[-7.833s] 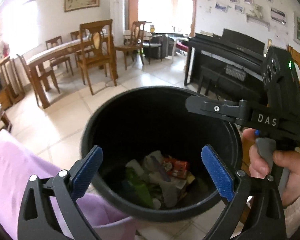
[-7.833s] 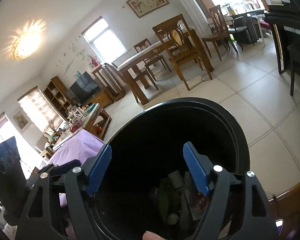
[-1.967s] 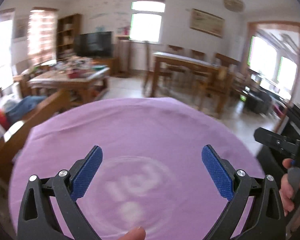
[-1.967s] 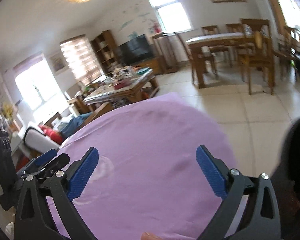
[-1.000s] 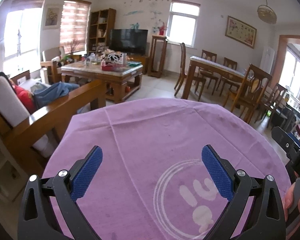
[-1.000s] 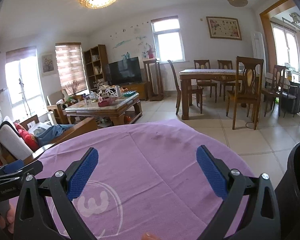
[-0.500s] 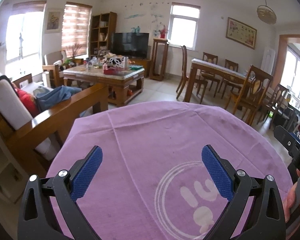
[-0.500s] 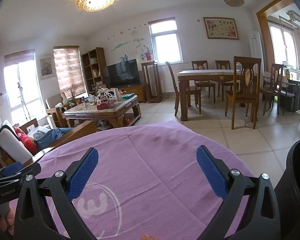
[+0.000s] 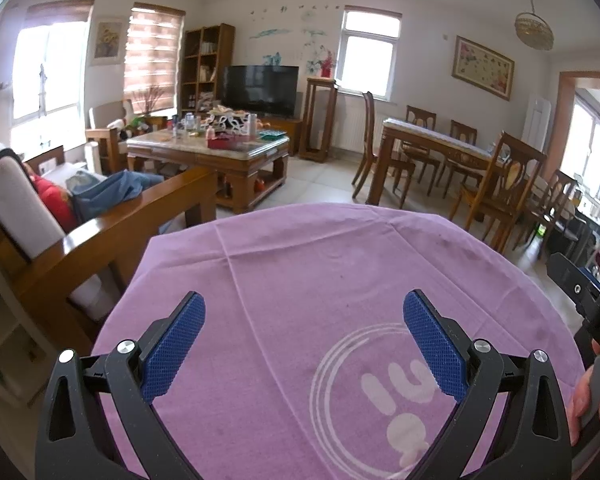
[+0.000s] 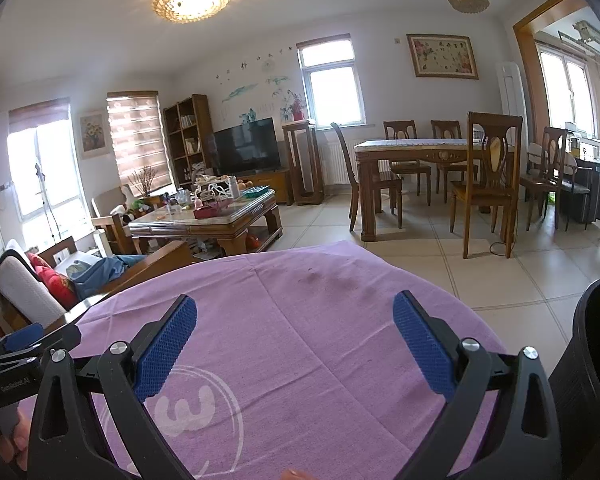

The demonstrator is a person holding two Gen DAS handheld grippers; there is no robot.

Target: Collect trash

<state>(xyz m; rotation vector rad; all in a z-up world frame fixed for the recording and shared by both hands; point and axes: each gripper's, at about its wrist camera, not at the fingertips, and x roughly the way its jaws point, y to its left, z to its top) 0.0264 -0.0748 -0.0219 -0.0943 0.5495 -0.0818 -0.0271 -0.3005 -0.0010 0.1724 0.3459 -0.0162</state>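
Note:
My left gripper (image 9: 304,336) is open and empty above a round table with a purple cloth (image 9: 300,272) that has a white ring logo (image 9: 384,392). My right gripper (image 10: 296,336) is open and empty above the same cloth (image 10: 312,312). The black trash bin (image 10: 592,344) stands on the floor at the table's right; only its outer wall shows. The right gripper's body shows at the right edge of the left wrist view (image 9: 588,304). The left gripper's body shows at the lower left of the right wrist view (image 10: 16,364). No trash shows on the cloth.
A wooden sofa arm (image 9: 112,224) stands close to the table's left. A cluttered coffee table (image 9: 208,148) is behind it. A dining table with chairs (image 10: 432,160) stands at the back right, across tiled floor (image 10: 500,280).
Both grippers have left the trash bin and swung over the purple table. In the last second the views have only risen slightly. Both stay open.

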